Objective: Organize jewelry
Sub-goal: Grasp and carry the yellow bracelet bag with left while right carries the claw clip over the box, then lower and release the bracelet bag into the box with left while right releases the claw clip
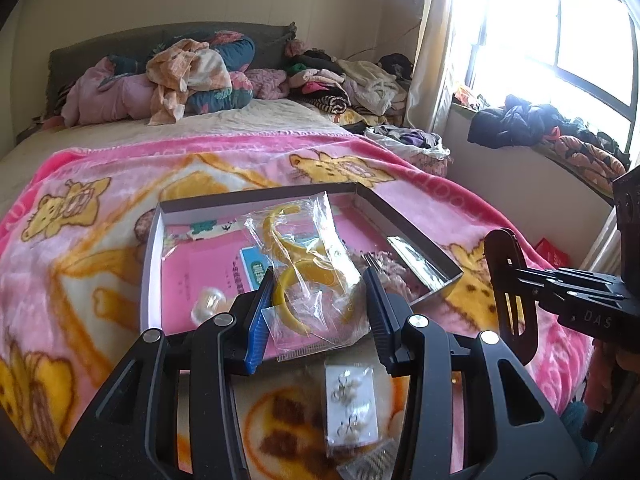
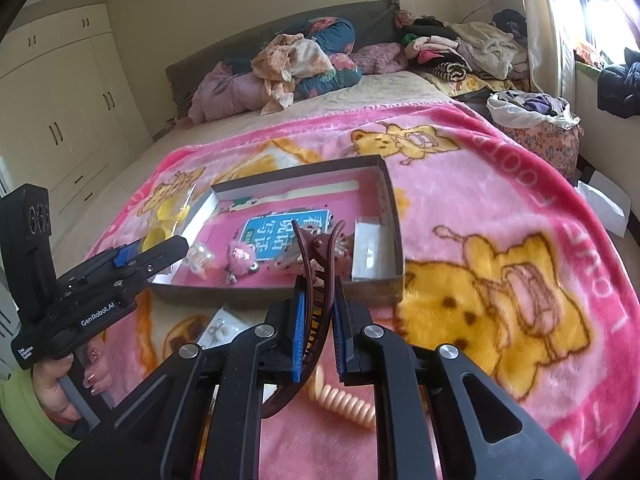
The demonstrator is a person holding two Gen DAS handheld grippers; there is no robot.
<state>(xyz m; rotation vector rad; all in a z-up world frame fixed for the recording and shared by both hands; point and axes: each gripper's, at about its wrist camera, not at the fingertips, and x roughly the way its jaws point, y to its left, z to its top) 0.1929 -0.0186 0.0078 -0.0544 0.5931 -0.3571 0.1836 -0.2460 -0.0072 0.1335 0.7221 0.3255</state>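
A shallow cardboard box [image 1: 256, 197] [image 2: 298, 174] with a pink lining lies on the pink cartoon blanket. My left gripper [image 1: 320, 306] [image 2: 174, 246] is shut on a clear bag of yellow rings [image 1: 298, 276] [image 2: 166, 216], which it holds over the box's near left edge. My right gripper [image 2: 320, 300] [image 1: 506, 276] is shut on a maroon hair claw clip [image 2: 316, 256], held upright just in front of the box's near wall. Inside the box lie a clear trinket [image 2: 200, 258], a pink fluffy charm [image 2: 240, 254] and a clear packet [image 2: 370, 248].
A bagged card of earrings [image 1: 352, 406] [image 2: 220, 330] and a peach spiral hair tie [image 2: 344, 400] lie on the blanket in front of the box. Heaps of clothes [image 1: 188, 76] cover the head of the bed. A full bag of laundry [image 2: 536, 120] stands by the window.
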